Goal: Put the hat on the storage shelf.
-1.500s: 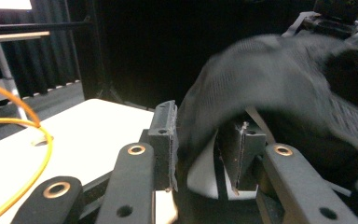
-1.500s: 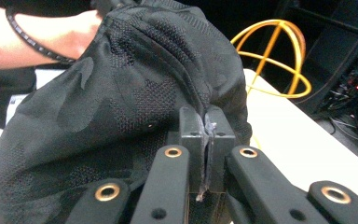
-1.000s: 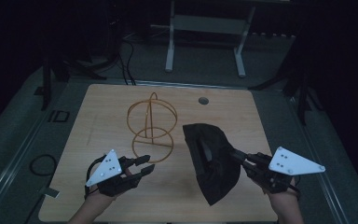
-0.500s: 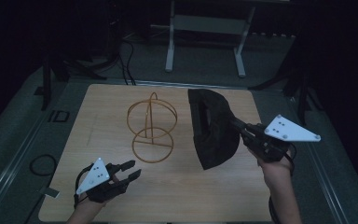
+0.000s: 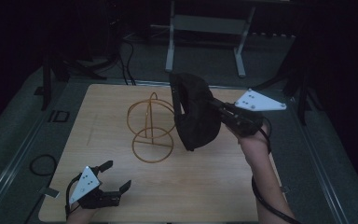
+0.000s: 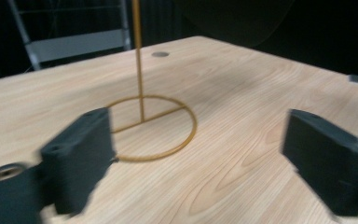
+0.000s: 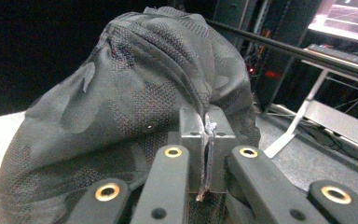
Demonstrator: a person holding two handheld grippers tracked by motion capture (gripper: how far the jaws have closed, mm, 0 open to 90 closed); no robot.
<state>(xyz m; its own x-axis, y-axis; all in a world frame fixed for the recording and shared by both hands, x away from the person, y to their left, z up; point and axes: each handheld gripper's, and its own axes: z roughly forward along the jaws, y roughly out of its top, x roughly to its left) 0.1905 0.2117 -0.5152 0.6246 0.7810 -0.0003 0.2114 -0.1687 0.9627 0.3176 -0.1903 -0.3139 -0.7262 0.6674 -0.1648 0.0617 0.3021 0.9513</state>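
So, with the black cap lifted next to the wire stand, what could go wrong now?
1. The right hand-held gripper pinches only a thin fold of the black cap; it might slip out.
2. The wire stand looks light, and the left hand-held gripper, whose jaws have just been opening with nothing between them, is apart from it, so the cap could tip it.

A wire stand (image 5: 151,128) is sitting near the middle of the table (image 5: 205,186). A cap (image 5: 193,112) is hanging just right of it, above the tabletop. The left gripper (image 5: 114,175) is lying near the table's front-left corner, the right gripper (image 5: 214,108) at the cap's right.
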